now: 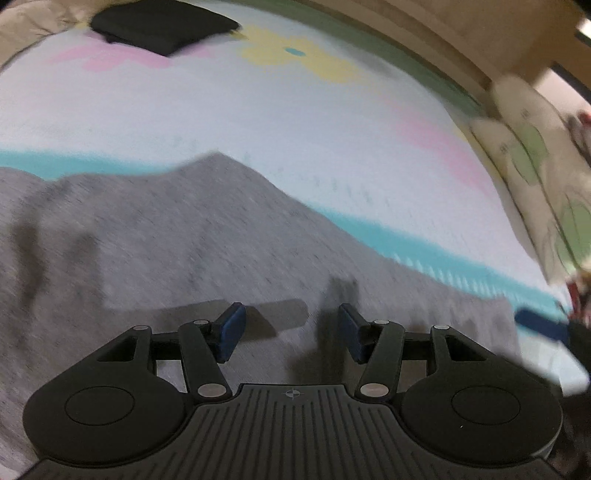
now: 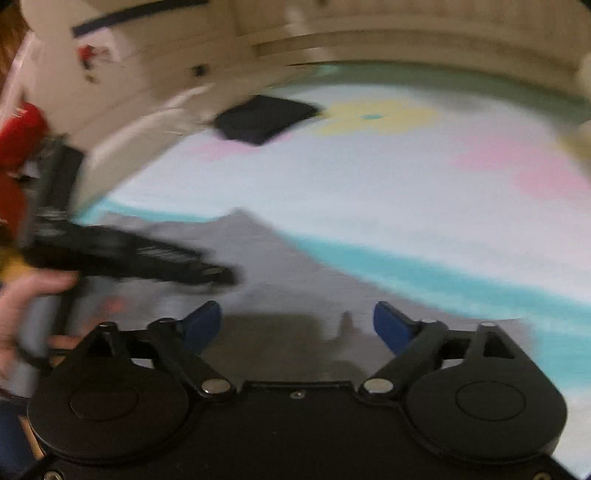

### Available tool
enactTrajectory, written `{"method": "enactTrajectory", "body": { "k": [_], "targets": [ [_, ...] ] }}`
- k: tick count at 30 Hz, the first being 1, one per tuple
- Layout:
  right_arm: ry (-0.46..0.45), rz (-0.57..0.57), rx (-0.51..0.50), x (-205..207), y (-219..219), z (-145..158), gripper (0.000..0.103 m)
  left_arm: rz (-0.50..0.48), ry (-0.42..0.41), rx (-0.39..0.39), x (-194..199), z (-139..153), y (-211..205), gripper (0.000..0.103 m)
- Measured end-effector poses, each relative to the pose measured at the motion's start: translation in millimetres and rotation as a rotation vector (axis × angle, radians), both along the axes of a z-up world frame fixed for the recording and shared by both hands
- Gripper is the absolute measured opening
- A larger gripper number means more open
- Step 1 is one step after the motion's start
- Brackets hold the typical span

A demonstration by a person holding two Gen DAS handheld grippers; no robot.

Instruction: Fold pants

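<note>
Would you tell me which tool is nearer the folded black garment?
Left. The left tool is over the grey pants, with the black garment ahead-left; the right tool sits farther to its right.

Pale mat [image 1: 295,122] covers the floor: 1 yellow flower print [image 1: 295,55], pink patches, a teal band [image 1: 424,240], green border at the far edge. Beige wooden furniture [image 2: 388,40] stands beyond. Frames blurred; soft indoor light.
</note>
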State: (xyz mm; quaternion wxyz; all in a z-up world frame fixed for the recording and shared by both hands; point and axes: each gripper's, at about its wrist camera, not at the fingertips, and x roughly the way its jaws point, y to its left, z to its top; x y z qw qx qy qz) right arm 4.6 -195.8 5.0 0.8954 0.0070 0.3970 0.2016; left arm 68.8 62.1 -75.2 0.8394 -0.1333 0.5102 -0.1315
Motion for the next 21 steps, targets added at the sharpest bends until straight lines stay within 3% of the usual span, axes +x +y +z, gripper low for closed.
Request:
{"method": "enactTrajectory", "body": {
  "k": [4, 7, 12, 17, 21],
  "targets": [
    [0.039, -0.104, -0.115, 3, -23, -14, 0.099, -0.099, 0.029, 0.0, -10, -8, -16, 0.055],
    [0.113, -0.156, -0.144, 3, -34, -32, 0.099, -0.155, -0.007, 0.03, -17, -10, -28, 0.066],
    [0.197, -0.168, -0.191, -3, -43, -55, 0.102, -0.198, -0.04, 0.061, -19, -10, -44, 0.074],
    [0.12, -0.169, -0.179, -20, -46, -63, 0.102, -0.215, -0.031, -0.004, -13, -12, -50, 0.077],
    [0.062, -0.177, -0.187, -33, -41, -64, 0.103, -0.229, 0.037, -0.169, -9, -19, -51, 0.077]
  ]
}}
